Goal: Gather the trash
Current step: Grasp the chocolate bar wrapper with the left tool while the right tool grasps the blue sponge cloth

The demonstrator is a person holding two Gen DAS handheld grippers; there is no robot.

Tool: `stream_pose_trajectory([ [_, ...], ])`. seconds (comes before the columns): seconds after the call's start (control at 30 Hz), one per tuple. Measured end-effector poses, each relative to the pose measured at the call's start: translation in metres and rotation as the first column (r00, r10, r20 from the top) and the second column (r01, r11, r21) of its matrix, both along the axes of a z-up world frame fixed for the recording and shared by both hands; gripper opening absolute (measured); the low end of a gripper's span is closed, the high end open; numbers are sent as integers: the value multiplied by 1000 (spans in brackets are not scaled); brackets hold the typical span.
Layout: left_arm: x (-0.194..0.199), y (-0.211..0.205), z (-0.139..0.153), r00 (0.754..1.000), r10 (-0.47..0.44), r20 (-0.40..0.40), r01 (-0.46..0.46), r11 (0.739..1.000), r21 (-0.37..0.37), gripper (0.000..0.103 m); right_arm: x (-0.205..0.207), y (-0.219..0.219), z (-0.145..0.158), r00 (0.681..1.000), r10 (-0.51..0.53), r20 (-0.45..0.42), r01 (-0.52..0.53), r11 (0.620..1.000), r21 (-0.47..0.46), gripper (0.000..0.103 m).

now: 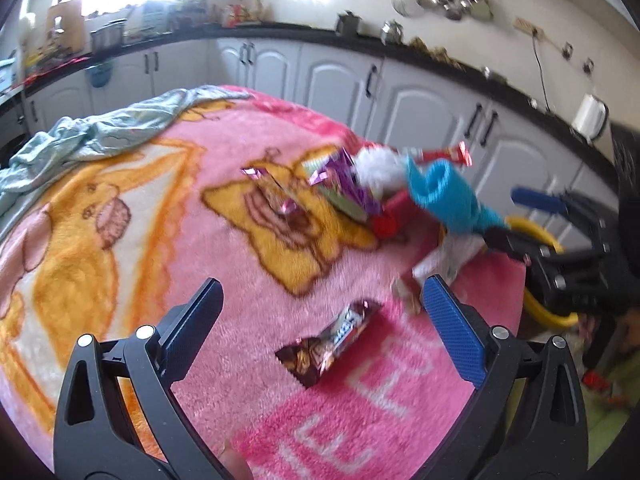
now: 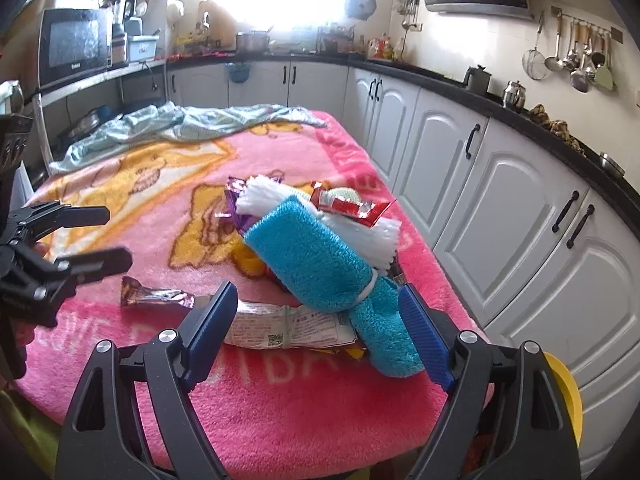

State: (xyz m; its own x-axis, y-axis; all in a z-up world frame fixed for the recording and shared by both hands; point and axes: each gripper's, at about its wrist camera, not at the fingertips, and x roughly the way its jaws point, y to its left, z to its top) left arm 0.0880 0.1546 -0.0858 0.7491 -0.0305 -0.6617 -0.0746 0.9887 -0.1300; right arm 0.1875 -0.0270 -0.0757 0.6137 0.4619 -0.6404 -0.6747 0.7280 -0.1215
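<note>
Left wrist view: a brown candy wrapper (image 1: 328, 346) is seen flat on the pink blanket (image 1: 224, 264), between and just ahead of the widely spread fingers of the left gripper (image 1: 320, 312); nothing is gripped. Its long axis is set diagonally, from lower left to upper right in this view. More trash is heaped further on: purple foil wrappers (image 1: 340, 188), a red wrapper (image 2: 348, 204), a white printed packet (image 2: 280, 326). A blue rolled cloth (image 2: 320, 264) is laid across the heap, its long axis running down toward the right gripper (image 2: 320, 320), whose jaws are spread wide with the cloth's end between them, unpinched. A pale green cloth (image 2: 180, 124) is crumpled at the blanket's far end. White cabinets (image 2: 500, 208) under a black countertop (image 2: 520, 116) are noted around the table, a microwave (image 2: 76, 44) at left, utensils (image 2: 576, 60) hung on the wall.
</note>
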Motion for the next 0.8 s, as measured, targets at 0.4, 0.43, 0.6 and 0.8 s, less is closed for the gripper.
stream_pose_trajectory([
  [0.4, 7, -11, -32, 988, -113, -107, 116, 993, 27, 80, 18, 30, -18, 997, 4, 75, 6, 991, -134, 80],
  [0.43, 8, -11, -35, 986, -117, -119, 121, 992, 28, 77, 20, 33, -20, 997, 2, 80, 10, 989, -151, 80],
  [0.6, 9, -11, -43, 980, -127, -151, 134, 990, 33, 61, 26, 39, -26, 997, 0, 74, 13, 984, -178, 74],
  [0.8, 8, -11, -44, 979, -135, -155, 142, 989, 38, 43, 25, 39, -27, 998, 15, 58, -4, 983, -183, 50],
])
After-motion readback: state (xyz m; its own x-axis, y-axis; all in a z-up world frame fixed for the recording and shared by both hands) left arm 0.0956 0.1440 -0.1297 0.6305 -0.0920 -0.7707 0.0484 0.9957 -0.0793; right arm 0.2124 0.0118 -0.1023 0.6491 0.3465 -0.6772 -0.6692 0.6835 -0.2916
